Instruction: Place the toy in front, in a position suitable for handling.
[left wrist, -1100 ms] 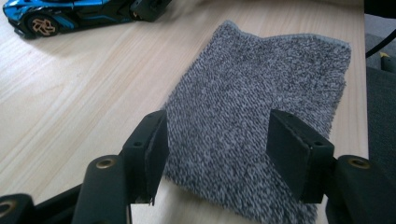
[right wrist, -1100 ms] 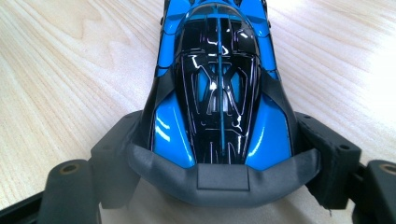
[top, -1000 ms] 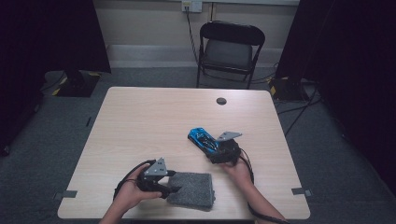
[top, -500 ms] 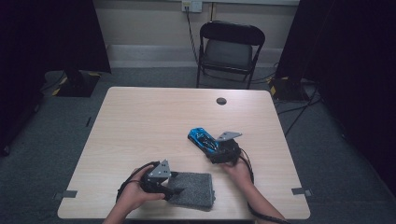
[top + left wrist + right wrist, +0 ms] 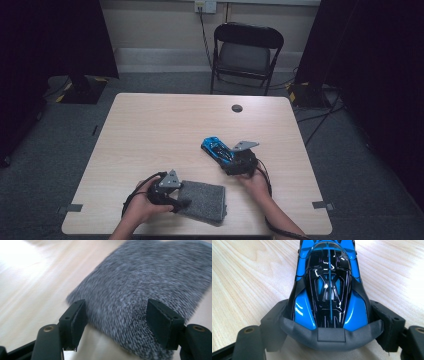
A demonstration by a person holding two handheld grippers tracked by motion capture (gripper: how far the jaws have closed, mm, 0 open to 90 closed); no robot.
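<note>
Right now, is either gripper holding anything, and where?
The right gripper clamps the blue-and-black toy car across its rear; the left gripper holds nothing.

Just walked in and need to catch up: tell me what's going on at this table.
A person at a wooden table works a gripper in each hand. The right gripper is shut on the rear end of a blue toy car, which sits on the table. The left gripper has its jaws open over the near edge of a grey cloth lying flat by the table's front edge; it has not closed on it.
</note>
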